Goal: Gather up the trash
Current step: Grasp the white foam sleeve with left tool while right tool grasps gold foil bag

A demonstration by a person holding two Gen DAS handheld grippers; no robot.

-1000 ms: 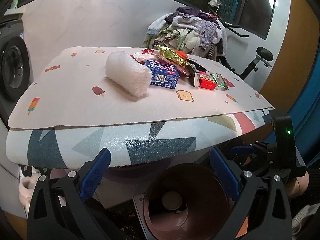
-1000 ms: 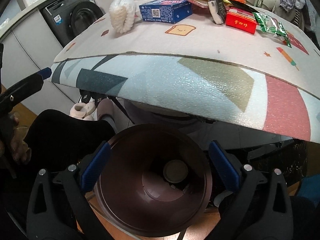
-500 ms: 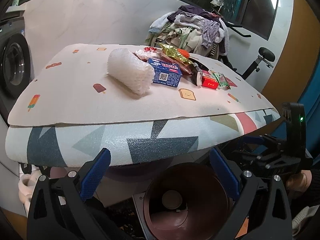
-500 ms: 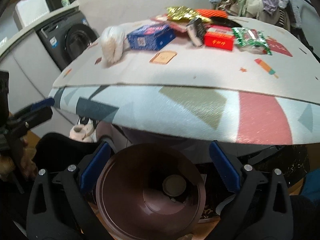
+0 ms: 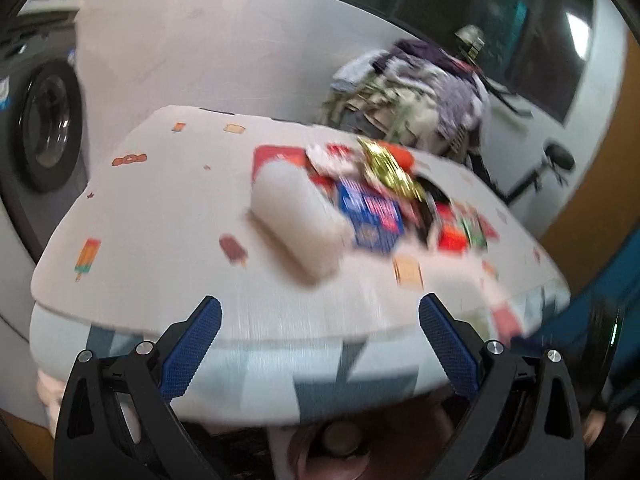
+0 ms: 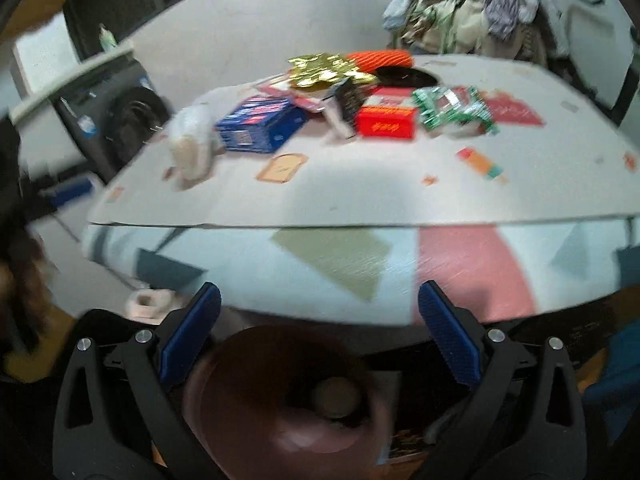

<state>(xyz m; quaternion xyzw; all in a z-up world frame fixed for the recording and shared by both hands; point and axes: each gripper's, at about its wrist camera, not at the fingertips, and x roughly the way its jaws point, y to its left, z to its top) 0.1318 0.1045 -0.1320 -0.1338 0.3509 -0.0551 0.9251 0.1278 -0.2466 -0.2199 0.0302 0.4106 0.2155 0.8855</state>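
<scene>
Trash lies on a patterned table (image 5: 160, 216): a white bubble-wrap roll (image 5: 298, 220), a blue box (image 5: 370, 216), a gold wrapper (image 5: 390, 170) and a red box (image 5: 452, 236). The right wrist view shows the same roll (image 6: 192, 140), blue box (image 6: 260, 124), gold wrapper (image 6: 324, 70), red box (image 6: 386, 120) and a green wrapper (image 6: 454, 110). My left gripper (image 5: 319, 336) is open at the table's near edge, empty. My right gripper (image 6: 319, 332) is open below that edge, empty. A dark brown bin (image 6: 280, 404) sits on the floor under both grippers. Both views are blurred.
A washing machine (image 5: 44, 132) stands to the left of the table. A pile of clothes (image 5: 412, 92) rises behind the table's far side, with an exercise bike (image 5: 548, 168) beside it. A round dark hole (image 6: 404, 76) is in the tabletop behind the trash.
Both grippers have risen and tilted up, so the tabletop fills more of each view and the brown bin has dropped toward the bottom edge. Both stay open and empty.
</scene>
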